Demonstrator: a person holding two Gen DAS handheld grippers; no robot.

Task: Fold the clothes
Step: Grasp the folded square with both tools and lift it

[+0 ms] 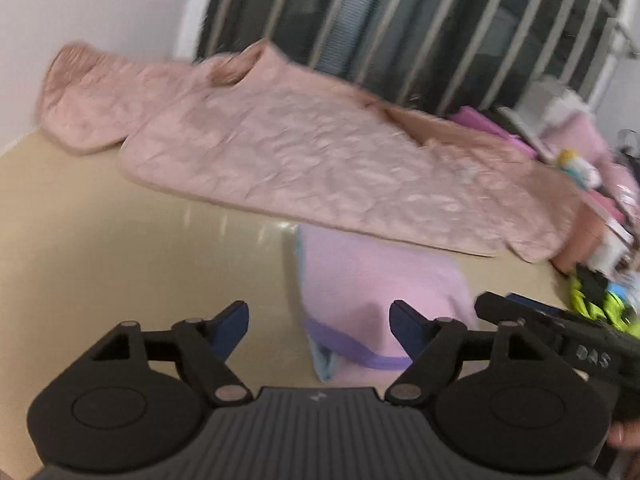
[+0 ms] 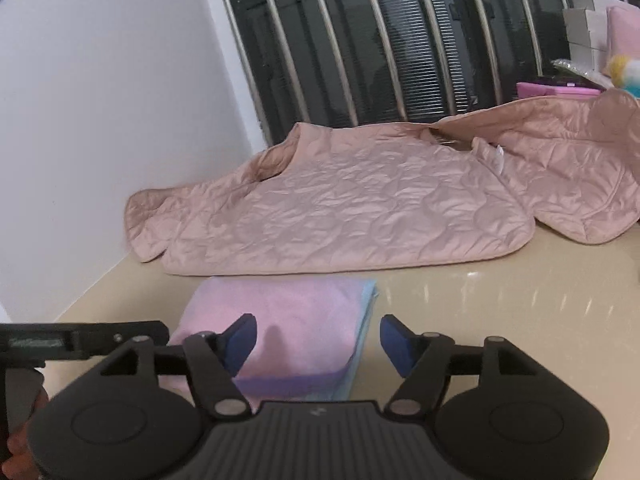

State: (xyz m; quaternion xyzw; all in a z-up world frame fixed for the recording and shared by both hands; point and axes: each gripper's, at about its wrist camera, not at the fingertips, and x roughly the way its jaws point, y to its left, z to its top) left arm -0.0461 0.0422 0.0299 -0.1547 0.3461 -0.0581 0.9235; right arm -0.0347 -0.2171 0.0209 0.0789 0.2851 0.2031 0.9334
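a folded stack of soft pink, purple and pale blue cloths [image 2: 280, 332] is seen lying flat on the glossy beige tabletop [image 2: 500, 300], and is taken as the landmark. just behind the stack, a quilted dusty-pink padded jacket [image 2: 340, 208] is spread flat on the same tabletop, its near hem close to the stack's far edge; whether the two touch cannot be told. behind the jacket, a dark window with pale metal bars [image 2: 380, 48] is observed, and a white wall [image 2: 100, 100] to the left of it. to the right of the stack, past the jacket's sleeve, a clutter of pink and yellow-green items [image 1: 600, 300] is noted, blurred in the left wrist view.

the left gripper [image 1: 320, 330] is found over the stack's near left side with its jaws released, nothing pressed between the blue pads. the right gripper [image 2: 318, 344] is found over the stack's near right edge, jaws likewise released and apart, no cloth clamped
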